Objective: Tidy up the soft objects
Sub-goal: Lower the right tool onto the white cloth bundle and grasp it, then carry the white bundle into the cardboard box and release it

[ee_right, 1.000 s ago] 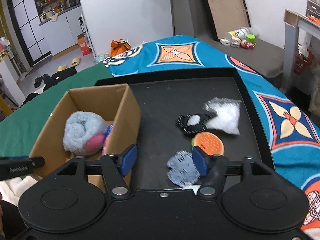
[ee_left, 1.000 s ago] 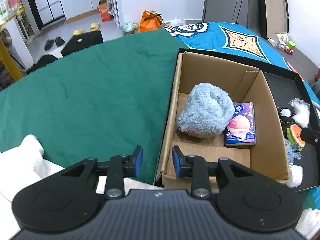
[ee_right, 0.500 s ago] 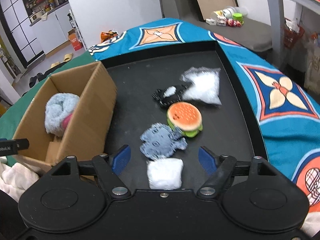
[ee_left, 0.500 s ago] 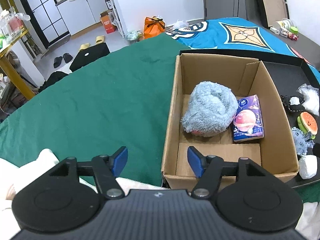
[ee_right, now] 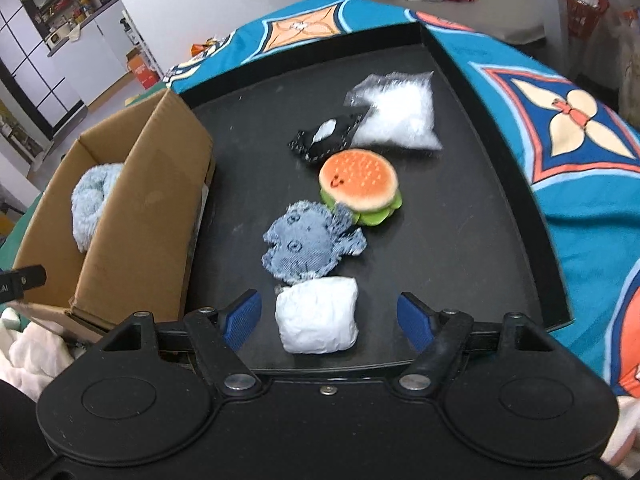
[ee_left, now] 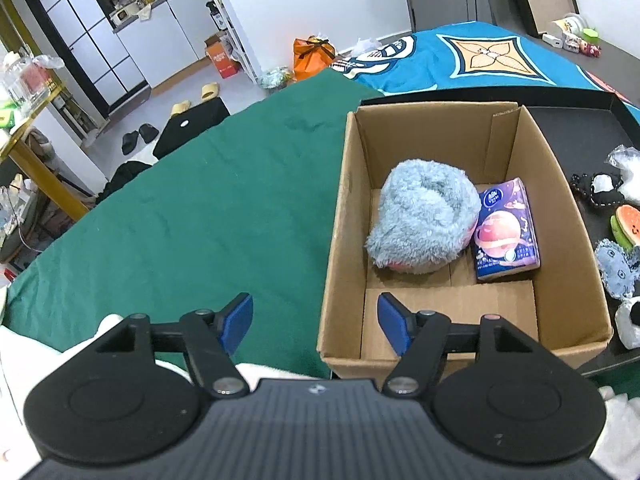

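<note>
A cardboard box (ee_left: 340, 240) holds a fluffy blue plush (ee_left: 424, 216) and a purple tissue pack (ee_left: 506, 230). My left gripper (ee_left: 316, 328) is open and empty over the box's near left corner. On the black tray (ee_right: 460, 240) lie a white soft packet (ee_right: 318, 320), a denim fish (ee_right: 308, 246), a burger plush (ee_right: 360, 186), a black pouch (ee_right: 324, 140) and a clear bag of white stuffing (ee_right: 400, 114). My right gripper (ee_right: 330, 322) is open, with the white packet between its fingers, not touching them.
The box (ee_right: 136, 208) stands at the tray's left edge. A green cloth (ee_left: 200, 216) covers the surface left of the box, a patterned blue cloth (ee_right: 580, 152) lies right of the tray. White fabric (ee_right: 28, 356) lies at the near left.
Both grippers have opened wider. The right gripper drew back and tilted down, bringing the white packet between its fingers. The left gripper rose and shifted slightly.
</note>
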`<state>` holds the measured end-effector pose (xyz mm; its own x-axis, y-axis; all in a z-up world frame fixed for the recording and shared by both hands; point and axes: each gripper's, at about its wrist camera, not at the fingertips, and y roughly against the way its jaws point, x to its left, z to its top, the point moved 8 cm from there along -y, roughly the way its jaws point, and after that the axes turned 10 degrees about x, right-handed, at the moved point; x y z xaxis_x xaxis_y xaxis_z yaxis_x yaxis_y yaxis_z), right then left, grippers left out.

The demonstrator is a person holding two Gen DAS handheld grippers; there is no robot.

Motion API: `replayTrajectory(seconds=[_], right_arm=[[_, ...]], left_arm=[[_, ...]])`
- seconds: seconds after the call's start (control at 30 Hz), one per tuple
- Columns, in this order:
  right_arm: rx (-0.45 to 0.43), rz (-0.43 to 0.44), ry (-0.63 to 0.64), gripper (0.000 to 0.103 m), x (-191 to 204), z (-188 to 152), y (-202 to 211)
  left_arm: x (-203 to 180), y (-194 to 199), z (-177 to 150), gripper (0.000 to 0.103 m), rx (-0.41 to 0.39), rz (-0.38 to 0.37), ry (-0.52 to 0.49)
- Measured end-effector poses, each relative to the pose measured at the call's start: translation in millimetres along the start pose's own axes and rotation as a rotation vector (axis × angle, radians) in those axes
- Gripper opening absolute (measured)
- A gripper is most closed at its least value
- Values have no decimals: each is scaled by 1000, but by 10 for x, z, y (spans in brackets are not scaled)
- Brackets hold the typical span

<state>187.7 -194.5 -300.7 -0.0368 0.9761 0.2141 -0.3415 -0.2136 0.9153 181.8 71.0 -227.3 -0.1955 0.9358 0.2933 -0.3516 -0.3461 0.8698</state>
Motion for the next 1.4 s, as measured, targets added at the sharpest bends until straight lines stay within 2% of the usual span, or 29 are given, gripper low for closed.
replayTrajectory(seconds=[0.3,0.33,0.4,0.43,0.97,1.4], right_arm=[[20,-31,32,72,24,-48,-117],[17,-41,37,70,21,-46,-116],[8,-51,38,51,3,-43,-101],[4,-54,37,46,-9,-37,-89],[-88,-49,24,45,-75,72,130],[-142,-33,28,45,-2,247,335]], left_arm=[[-57,-23,16,68,16,29,-26],[-63,-24,16,69,16,31,-30],[-79,-31,15,74,19,35,-38],[-86,-36,17,76,20,39,-43],[-134,46,-9,89,14,24,-66],[-59,108,-19,90,-12,-6,-28]])
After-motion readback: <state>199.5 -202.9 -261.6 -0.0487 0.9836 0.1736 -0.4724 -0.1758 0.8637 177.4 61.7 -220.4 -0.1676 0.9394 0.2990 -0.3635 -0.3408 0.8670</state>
